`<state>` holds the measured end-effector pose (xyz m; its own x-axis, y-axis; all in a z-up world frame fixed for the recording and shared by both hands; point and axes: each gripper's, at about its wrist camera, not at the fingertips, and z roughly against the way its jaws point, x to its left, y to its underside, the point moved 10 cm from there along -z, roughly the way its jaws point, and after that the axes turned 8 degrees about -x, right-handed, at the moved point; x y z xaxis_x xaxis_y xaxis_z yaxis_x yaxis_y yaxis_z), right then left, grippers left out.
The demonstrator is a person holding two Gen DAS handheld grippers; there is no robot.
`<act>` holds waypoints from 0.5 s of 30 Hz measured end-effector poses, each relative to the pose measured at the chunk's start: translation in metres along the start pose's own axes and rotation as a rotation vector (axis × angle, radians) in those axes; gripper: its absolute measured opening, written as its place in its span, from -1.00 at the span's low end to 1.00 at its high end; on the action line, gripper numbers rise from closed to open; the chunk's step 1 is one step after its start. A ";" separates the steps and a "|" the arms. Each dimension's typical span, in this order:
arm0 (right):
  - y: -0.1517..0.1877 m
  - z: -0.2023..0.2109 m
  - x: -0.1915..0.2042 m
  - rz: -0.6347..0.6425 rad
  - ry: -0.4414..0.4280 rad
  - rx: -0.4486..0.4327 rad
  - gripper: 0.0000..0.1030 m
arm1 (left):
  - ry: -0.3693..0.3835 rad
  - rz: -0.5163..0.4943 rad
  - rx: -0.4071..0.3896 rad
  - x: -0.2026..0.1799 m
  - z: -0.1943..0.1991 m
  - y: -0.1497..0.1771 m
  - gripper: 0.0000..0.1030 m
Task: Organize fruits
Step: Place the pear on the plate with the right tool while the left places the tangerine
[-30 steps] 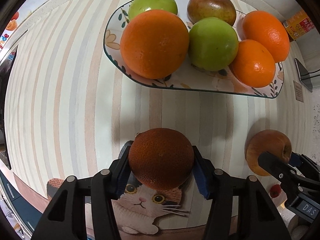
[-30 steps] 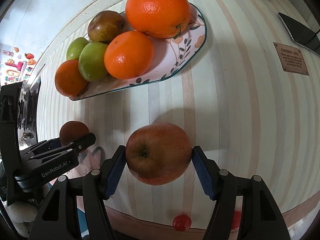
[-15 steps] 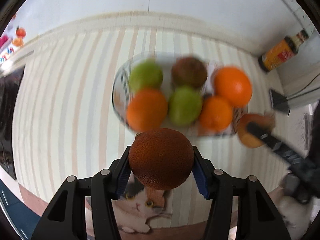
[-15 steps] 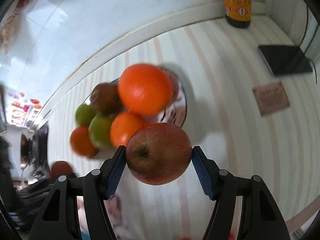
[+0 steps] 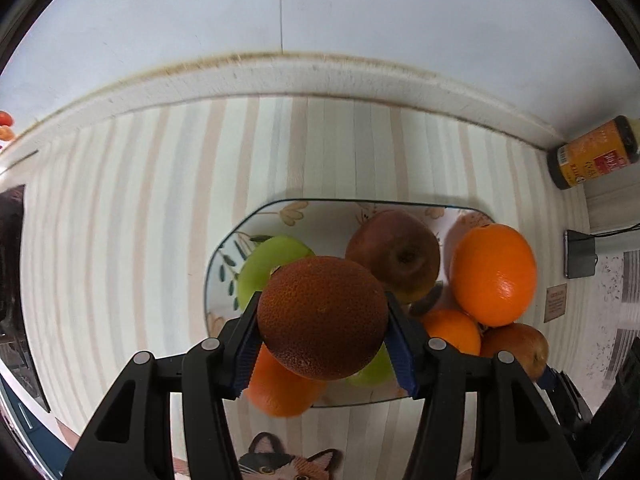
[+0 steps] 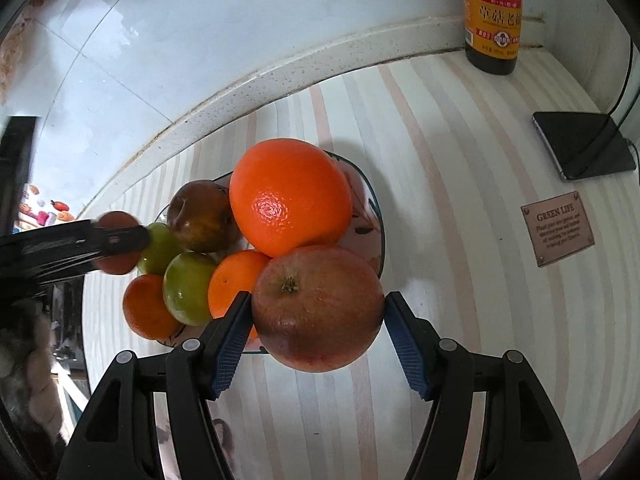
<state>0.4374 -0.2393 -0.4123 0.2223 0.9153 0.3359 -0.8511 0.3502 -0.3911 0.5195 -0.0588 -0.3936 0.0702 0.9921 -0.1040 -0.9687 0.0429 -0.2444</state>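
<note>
The dark orange sits clamped in the left gripper, centre frame, held above the plate of fruit. The red apple is pinched in the right gripper, low centre, at the plate's near edge. Both grippers point down toward the striped counter; a sauce bottle stands upper right.

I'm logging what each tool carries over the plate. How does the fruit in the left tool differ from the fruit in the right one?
The dark orange in the left tool has a pebbled brownish-orange rind; the red apple in the right tool has smooth, red-and-yellow skin. The apple shows a stem dimple; the dark orange shows none. Both are round, clamped between blue pads, and held above the fruit plate.
</note>
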 end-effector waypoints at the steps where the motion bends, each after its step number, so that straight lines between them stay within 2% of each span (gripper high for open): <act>1: 0.000 0.001 -0.001 -0.014 -0.012 0.002 0.36 | -0.012 -0.006 -0.005 -0.001 -0.002 -0.001 0.03; 4: 0.000 0.002 -0.002 -0.047 -0.043 0.009 0.41 | -0.015 -0.035 -0.005 -0.008 -0.004 -0.003 0.04; 6: -0.003 0.002 -0.003 -0.067 -0.058 0.013 0.57 | -0.036 -0.053 0.002 -0.010 -0.007 -0.001 0.04; 11: -0.004 -0.001 -0.002 -0.064 -0.049 0.022 0.58 | -0.035 -0.074 -0.002 -0.016 -0.006 0.000 0.16; 12: -0.004 -0.001 -0.002 -0.064 -0.049 0.023 0.60 | -0.034 -0.076 -0.009 -0.016 -0.005 -0.001 0.31; 13: -0.004 -0.001 -0.002 -0.065 -0.044 0.023 0.65 | -0.034 -0.074 -0.023 -0.017 -0.002 -0.003 0.55; 15: -0.004 0.002 -0.005 -0.069 -0.025 0.028 0.89 | -0.024 -0.071 -0.038 -0.017 0.004 -0.005 0.77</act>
<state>0.4390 -0.2463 -0.4106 0.2696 0.8836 0.3829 -0.8470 0.4067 -0.3423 0.5218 -0.0757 -0.3869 0.1321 0.9893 -0.0623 -0.9517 0.1090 -0.2872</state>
